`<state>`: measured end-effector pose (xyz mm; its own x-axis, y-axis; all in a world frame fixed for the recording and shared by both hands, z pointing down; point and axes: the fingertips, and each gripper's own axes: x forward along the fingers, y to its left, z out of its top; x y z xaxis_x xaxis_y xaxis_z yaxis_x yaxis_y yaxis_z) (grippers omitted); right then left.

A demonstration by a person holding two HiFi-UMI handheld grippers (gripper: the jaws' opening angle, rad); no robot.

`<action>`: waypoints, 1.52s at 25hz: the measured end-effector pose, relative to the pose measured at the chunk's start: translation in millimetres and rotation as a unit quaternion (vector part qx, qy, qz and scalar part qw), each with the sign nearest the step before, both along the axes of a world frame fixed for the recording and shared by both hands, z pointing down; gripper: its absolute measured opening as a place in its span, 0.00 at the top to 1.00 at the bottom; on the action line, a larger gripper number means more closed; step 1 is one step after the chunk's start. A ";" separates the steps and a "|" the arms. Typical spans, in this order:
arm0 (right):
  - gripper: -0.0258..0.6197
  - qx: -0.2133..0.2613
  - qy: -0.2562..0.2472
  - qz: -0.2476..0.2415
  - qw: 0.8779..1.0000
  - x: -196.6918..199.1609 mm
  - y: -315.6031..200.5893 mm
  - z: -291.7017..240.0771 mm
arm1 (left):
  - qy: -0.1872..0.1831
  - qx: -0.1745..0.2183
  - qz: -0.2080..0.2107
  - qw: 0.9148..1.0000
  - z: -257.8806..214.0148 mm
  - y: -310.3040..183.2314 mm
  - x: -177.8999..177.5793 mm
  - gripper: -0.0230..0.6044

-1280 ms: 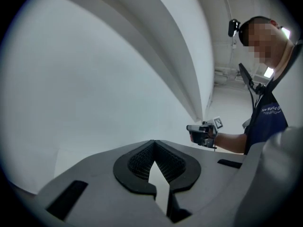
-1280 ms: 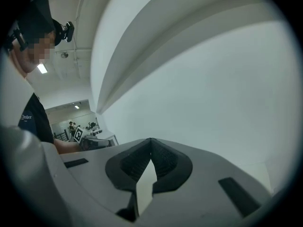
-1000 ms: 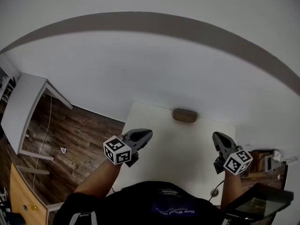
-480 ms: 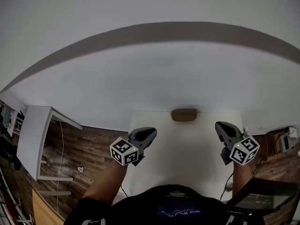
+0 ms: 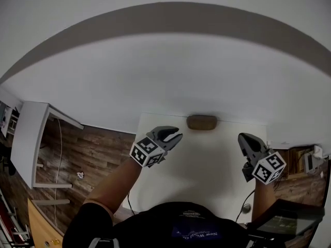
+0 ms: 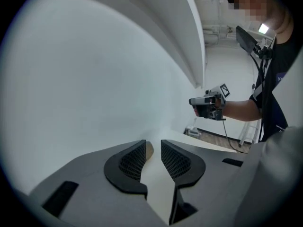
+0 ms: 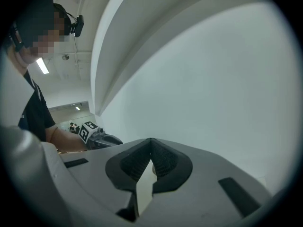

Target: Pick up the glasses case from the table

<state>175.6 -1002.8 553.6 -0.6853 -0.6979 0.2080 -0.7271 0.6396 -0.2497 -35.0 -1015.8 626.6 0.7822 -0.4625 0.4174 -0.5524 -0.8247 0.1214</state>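
A brown oval glasses case [image 5: 201,122] lies at the far edge of the white table [image 5: 207,164], close to the wall. My left gripper [image 5: 176,136] hovers over the table's left part, short of the case and to its left. Its jaws have just been opening and stand a little apart with nothing between them; a sliver of the case [image 6: 149,149] shows through the gap. My right gripper [image 5: 242,138] hangs over the table's right side, right of the case and nearer to me. In the right gripper view its tips [image 7: 151,141] meet, with nothing held.
A white wall rises right behind the table. A white side table [image 5: 26,138] stands at the left over wooden floor [image 5: 88,154]. A dark screen [image 5: 289,218] and a cable [image 5: 249,203] sit at the lower right, with clutter [image 5: 310,161] past the table's right edge.
My left gripper has moved forward and rightward toward the case, rolling as it went, and its jaws have parted slightly. The right gripper has shifted only a little.
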 end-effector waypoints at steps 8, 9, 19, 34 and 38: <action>0.98 -0.004 0.003 0.000 1.000 -1.6 -60.0 45.3 | -0.062 -0.015 0.037 0.997 64.6 -64.7 23.2 0.73; 0.98 -0.006 0.003 0.000 1.000 -2.9 -72.6 58.4 | -0.074 -0.018 0.043 0.996 81.7 -78.0 25.5 0.71; 0.98 -0.014 0.017 -0.013 1.000 -12.9 -84.4 75.0 | -0.227 -0.027 0.114 0.967 151.1 -100.1 55.7 0.43; 0.98 -0.031 0.016 -0.023 0.999 -10.6 -74.9 89.7 | -0.353 -0.006 0.189 0.916 209.4 -101.6 88.1 0.35; 0.98 -0.034 0.011 -0.025 0.999 -10.7 -68.5 88.3 | -0.399 -0.013 0.209 0.893 228.2 -92.9 91.3 0.35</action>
